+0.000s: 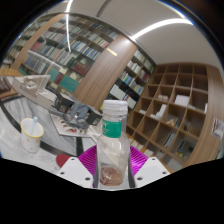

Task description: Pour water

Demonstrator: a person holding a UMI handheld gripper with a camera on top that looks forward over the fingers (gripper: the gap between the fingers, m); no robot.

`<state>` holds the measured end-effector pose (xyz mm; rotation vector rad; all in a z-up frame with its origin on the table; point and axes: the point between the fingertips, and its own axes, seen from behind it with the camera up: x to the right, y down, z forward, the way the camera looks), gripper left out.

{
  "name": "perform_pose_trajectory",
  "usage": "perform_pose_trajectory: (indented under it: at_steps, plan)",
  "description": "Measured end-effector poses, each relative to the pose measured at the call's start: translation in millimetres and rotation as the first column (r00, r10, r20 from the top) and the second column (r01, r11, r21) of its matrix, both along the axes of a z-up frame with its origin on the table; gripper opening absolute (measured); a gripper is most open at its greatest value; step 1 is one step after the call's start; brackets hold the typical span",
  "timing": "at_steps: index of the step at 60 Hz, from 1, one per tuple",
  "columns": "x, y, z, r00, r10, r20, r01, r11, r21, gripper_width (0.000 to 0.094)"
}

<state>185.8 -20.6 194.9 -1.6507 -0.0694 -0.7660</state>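
One bottle (113, 140) stood upright between the gripper's (112, 172) fingers, seemingly clamped for carrying | cup (33, 134) waited beyond-left on table (15, 150), likely pour target.

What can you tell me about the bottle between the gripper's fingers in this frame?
The bottle is clear plastic with a white screw cap, still on, and a green label band below its neck. It stands upright and looks partly filled with something clear. It sits between the fingers of the gripper, whose magenta pads press on its lower body from both sides. Its base is hidden by the fingers, so whether it rests on the table cannot be told.
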Motion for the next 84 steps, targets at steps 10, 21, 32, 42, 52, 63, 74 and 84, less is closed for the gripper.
perform_pose_trajectory:
  at_steps: [10, 21, 32, 42, 52, 63, 74, 84]
  plan:
    - [-11, 53, 78, 0.859, -0.016, 0.512, 0.024, 1.0, -0.009, 0.0405]
    - [-87, 109, 100, 0.391, 0.098, 0.915, -0.031, 0.995, -0.094, 0.0406]
    - [-146, 136, 47, -0.011, 0.237, 0.971, -0.03, 0.971, -0.237, 0.0406]
    - [-168, 139, 14, -0.201, 0.28, 0.939, -0.049, 0.954, -0.295, 0.0407]
    - [-169, 135, 49, 0.042, 0.26, 0.965, -0.147, 0.957, -0.251, 0.0406]
    - [-158, 119, 125, 0.729, 0.315, 0.607, -0.37, 0.928, -0.037, 0.0408]
    - [-138, 121, 120, 0.898, 0.431, -0.09, -0.417, 0.898, 0.14, 0.0405]
    - [-110, 131, 31, 0.846, 0.357, -0.396, -0.349, 0.932, 0.094, 0.0406]
